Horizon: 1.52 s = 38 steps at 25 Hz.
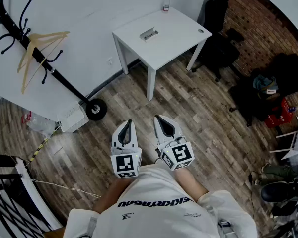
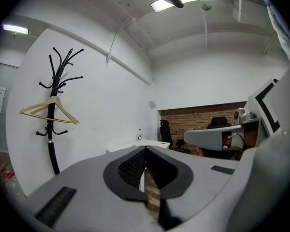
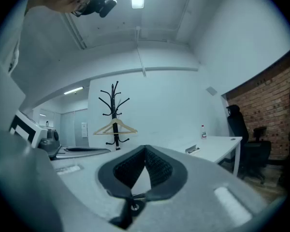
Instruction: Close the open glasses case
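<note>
claws: our left gripper [image 1: 127,124] and right gripper [image 1: 159,119] are both pressed together at the tips, empty, held close to our chest | step: we reckon walk up first, then nudge the lid down slowly | case: glasses case [image 1: 149,33] lies well ahead of both claws on the white table [image 1: 181,41]

Dark block lettering [image 1: 153,202] across white shirt [image 1: 161,222], upside down in head view; letters blurred, not read with confidence. Two smaller prints lower on shirt: too small to read. Black-and-white square markers on left cube [image 1: 125,163] of left gripper [image 1: 127,124] and right cube [image 1: 179,155] of right gripper [image 1: 158,119]: patterns only, no letters or digits made out. Label on bottle [image 1: 166,3] at far edge of worktop [image 1: 179,38]: too small to read. Nothing legible in either gripper view.
</note>
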{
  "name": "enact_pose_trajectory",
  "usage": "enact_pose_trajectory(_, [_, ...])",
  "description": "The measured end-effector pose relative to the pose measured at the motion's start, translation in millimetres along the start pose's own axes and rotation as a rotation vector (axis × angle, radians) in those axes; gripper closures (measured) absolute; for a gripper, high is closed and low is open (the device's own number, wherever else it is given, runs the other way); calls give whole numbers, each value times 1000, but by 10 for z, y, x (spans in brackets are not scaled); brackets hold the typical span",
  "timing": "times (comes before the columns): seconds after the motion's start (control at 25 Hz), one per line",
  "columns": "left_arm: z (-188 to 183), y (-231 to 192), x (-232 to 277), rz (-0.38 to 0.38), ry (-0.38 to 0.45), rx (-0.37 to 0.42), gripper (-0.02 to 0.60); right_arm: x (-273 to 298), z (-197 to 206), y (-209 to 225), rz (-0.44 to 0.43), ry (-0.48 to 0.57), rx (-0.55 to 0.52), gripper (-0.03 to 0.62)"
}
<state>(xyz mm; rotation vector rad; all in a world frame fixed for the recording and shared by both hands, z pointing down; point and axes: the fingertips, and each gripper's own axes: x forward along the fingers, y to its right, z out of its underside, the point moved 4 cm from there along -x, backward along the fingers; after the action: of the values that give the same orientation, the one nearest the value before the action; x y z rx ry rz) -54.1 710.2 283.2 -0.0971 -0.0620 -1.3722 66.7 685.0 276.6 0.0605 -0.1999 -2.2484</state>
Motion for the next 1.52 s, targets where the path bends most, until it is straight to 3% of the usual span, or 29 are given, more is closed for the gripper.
enact_pose_trajectory(0.36, [39,500,149,-5,1,10,584,-277,-17,445,-32,21,42,597])
enact_pose_trajectory(0.64, [105,975,255,1,2,49,584,-523,73,805,-5,2,30,597])
enact_pose_trajectory(0.84, [213,1087,358,9,-25,57,584,-555,61,939,-9,16,39,597])
enact_pose_trajectory(1.2, [389,651,995,17,-72,-3,584,136,188,1192,12,-23,49,597])
enact_pose_trajectory(1.52, [122,-55,2089,92,-48,-29,584,1321,-16,1435,39,-37,-15,597])
